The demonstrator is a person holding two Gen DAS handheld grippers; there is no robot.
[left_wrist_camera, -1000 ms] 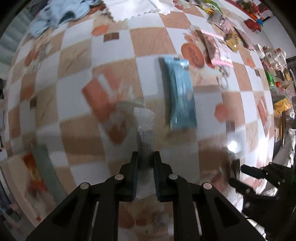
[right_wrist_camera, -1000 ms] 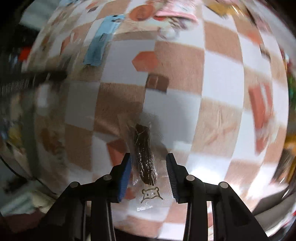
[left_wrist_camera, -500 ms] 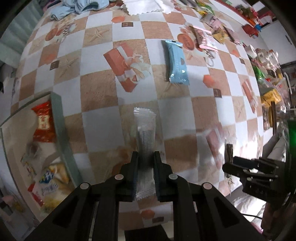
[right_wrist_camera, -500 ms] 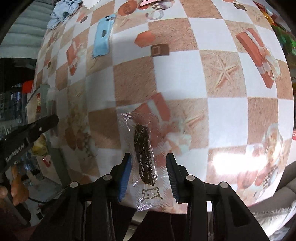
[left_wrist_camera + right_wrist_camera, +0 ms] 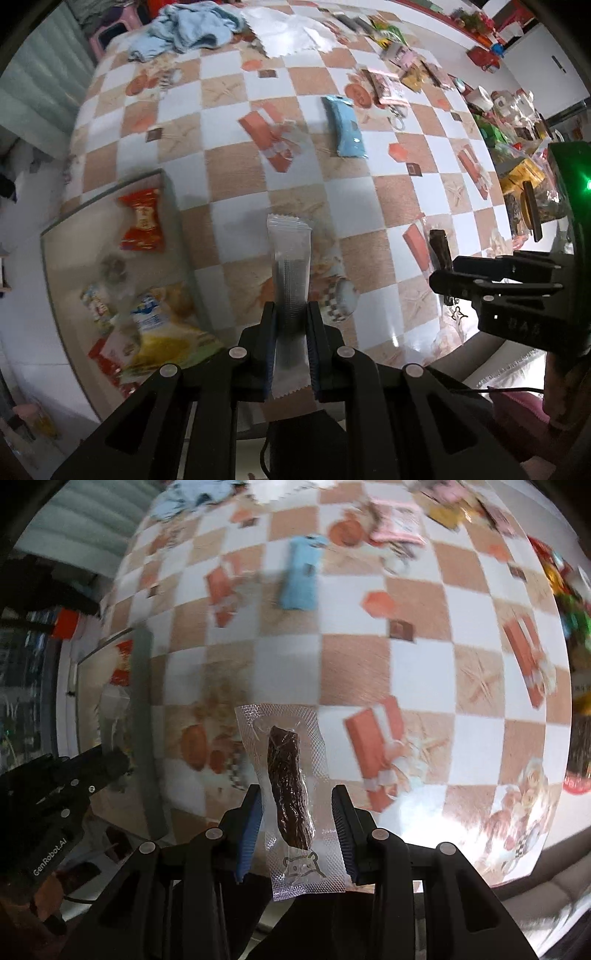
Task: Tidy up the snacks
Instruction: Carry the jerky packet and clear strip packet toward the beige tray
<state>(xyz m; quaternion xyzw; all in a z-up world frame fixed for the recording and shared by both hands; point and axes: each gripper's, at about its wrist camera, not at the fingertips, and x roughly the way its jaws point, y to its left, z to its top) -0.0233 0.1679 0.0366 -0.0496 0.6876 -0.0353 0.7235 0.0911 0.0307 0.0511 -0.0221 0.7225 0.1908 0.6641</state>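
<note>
My left gripper (image 5: 290, 314) is shut on a clear-and-silver snack stick packet (image 5: 290, 266), held above the table's near edge. My right gripper (image 5: 297, 801) is shut on a clear vacuum packet with a dark brown meat stick (image 5: 290, 786); it also shows at the right of the left wrist view (image 5: 443, 273). A glass-walled tray (image 5: 177, 229) at the left holds a red packet (image 5: 142, 221), a yellow-and-blue bag (image 5: 162, 325) and other small snacks. A light blue snack packet (image 5: 345, 127) lies on the checkered tablecloth farther out.
Pink and yellow packets (image 5: 391, 83) lie at the far right of the table, a blue cloth (image 5: 184, 33) and a white cloth (image 5: 291, 33) at the far edge. Jars and boxes (image 5: 517, 162) crowd the right side. The table's near edge runs just below both grippers.
Both grippers have pulled back toward the near edge and swung left with their packets; the tray with snacks has come further into the left wrist view, and the right gripper now appears closer.
</note>
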